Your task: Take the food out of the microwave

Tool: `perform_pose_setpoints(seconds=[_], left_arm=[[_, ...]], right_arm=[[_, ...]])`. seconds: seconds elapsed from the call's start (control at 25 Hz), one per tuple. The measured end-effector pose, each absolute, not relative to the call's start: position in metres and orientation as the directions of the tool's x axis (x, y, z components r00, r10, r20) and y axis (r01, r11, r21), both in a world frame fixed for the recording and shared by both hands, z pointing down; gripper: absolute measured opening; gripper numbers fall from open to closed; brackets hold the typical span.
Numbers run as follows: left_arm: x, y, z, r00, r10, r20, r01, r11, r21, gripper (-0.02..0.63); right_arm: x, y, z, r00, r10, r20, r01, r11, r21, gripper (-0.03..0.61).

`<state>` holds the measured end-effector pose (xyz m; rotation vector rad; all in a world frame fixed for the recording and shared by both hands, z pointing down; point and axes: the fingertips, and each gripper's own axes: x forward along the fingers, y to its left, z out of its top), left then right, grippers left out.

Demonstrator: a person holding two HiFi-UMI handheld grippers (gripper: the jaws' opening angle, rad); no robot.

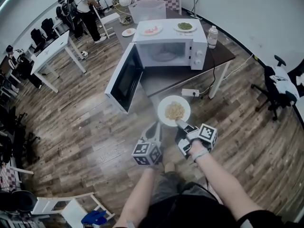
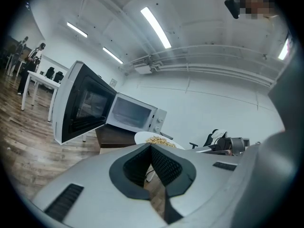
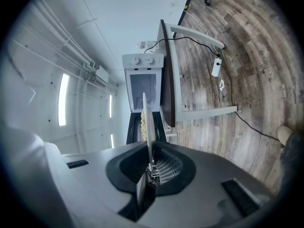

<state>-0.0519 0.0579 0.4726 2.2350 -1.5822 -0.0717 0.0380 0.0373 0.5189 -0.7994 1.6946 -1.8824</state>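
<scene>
Wooden flooring is filling the room, and at the top centre of the head view the dark surface [image 1: 223,53] is carrying the microwave [image 1: 171,49], door standing open. Mid-frame, the plate [image 1: 186,103] of food [image 1: 175,111] is hanging over the floor, the right gripper [image 1: 180,124] clamping its jaws on the near rim alone. Just left, the left gripper [image 1: 156,128] is holding its jaws together, empty. Pinched at one edge, the plate risks tipping or slipping, spilling food. No writing is showing legibly.
</scene>
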Motion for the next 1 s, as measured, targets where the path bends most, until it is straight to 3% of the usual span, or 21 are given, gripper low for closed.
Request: perform_pose_setpoints(seconds=[1.0], left_arm=[[-0.026,0.15,0.457,0.352,-0.918,0.184,-0.904,-0.282,0.323,0.0]], right_arm=[[0.069,0.136,0.512,-0.754,-0.652,0.077,-0.022,-0.093,-0.995,0.02]])
